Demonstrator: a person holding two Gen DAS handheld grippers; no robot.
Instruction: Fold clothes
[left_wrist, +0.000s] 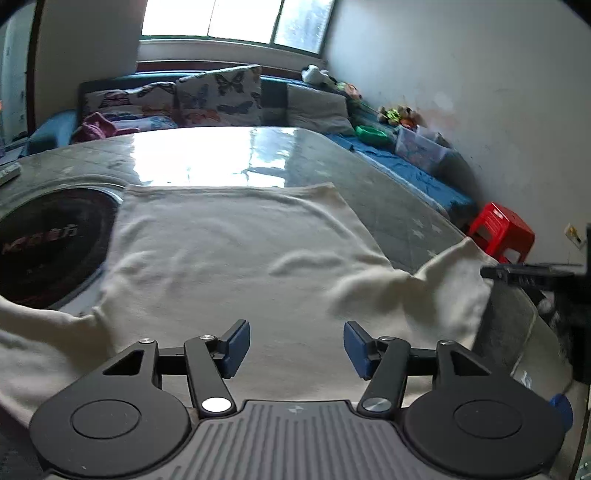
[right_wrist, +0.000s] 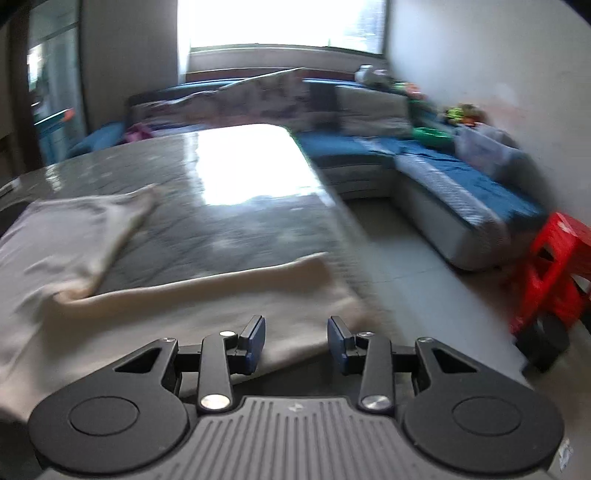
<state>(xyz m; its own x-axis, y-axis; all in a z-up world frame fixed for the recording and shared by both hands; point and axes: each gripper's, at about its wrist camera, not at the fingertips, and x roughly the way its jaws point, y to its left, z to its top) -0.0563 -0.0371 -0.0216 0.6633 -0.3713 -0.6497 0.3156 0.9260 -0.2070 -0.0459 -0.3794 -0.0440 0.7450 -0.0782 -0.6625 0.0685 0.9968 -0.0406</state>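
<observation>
A cream-white top (left_wrist: 229, 258) lies spread flat on the grey table (left_wrist: 388, 192), its sleeves out to the left and right. My left gripper (left_wrist: 296, 349) is open and empty, just above the near middle of the top. My right gripper (right_wrist: 296, 341) is open and empty over the right sleeve (right_wrist: 236, 295), near the table's right edge; this view is blurred. The right gripper's tool also shows in the left wrist view (left_wrist: 532, 275), beside the right sleeve's end (left_wrist: 458, 280).
A round black inset (left_wrist: 51, 243) sits in the table under the top's left side. A remote (left_wrist: 9, 173) lies at the far left. A blue sofa (right_wrist: 461, 192) with cushions runs behind and to the right. A red stool (right_wrist: 554, 273) stands on the floor right.
</observation>
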